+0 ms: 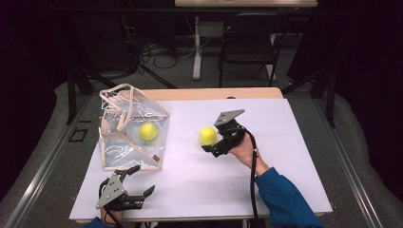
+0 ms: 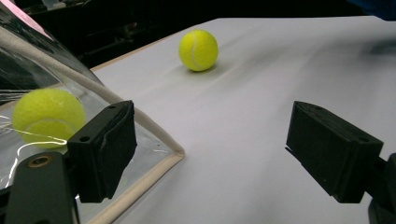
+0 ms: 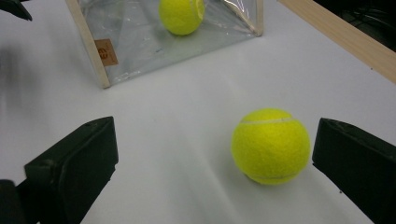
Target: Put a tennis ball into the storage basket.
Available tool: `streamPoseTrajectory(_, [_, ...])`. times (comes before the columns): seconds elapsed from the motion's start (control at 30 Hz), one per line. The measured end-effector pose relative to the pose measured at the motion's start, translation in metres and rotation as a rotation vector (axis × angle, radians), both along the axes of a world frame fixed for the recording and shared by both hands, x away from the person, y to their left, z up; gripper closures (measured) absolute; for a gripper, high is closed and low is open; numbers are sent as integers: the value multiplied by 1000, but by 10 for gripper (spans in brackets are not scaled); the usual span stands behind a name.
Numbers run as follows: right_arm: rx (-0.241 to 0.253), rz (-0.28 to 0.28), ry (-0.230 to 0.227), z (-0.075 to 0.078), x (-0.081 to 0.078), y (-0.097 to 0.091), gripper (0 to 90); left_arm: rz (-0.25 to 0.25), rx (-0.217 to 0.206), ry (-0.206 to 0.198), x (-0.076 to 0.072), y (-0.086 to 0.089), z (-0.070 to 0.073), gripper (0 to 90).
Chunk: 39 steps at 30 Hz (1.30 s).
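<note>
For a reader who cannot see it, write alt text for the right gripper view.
A yellow tennis ball lies on a white table between the right gripper's open black fingers, close to the right-hand one. Behind it stands a clear plastic bag with pale trim, a second tennis ball inside.

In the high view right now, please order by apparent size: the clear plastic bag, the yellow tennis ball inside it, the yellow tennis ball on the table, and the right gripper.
1. Clear plastic bag
2. Right gripper
3. The two yellow tennis balls, on the table and inside the bag, look alike.
</note>
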State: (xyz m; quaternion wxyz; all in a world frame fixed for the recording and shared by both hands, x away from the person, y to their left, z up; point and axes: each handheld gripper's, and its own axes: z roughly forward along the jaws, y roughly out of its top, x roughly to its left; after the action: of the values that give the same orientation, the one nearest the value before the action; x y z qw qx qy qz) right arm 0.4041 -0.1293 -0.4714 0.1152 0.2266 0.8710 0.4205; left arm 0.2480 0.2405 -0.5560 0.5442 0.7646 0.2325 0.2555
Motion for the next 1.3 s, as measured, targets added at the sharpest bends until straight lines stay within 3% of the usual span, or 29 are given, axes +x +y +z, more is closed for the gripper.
streamPoseTrajectory(0.6, [-32,-45,-2,-20,-1,-13,0,-1,8,-3,0,-2,1,160])
streamPoseTrajectory(1.0, [-63,-78,9,-25,25,-12,0,-2,5,-2,1,-2,0,161])
streamPoseTrajectory(1.3, [-82,-86,16,-29,34,-4,0,0,9,-6,-1,-2,1,161])
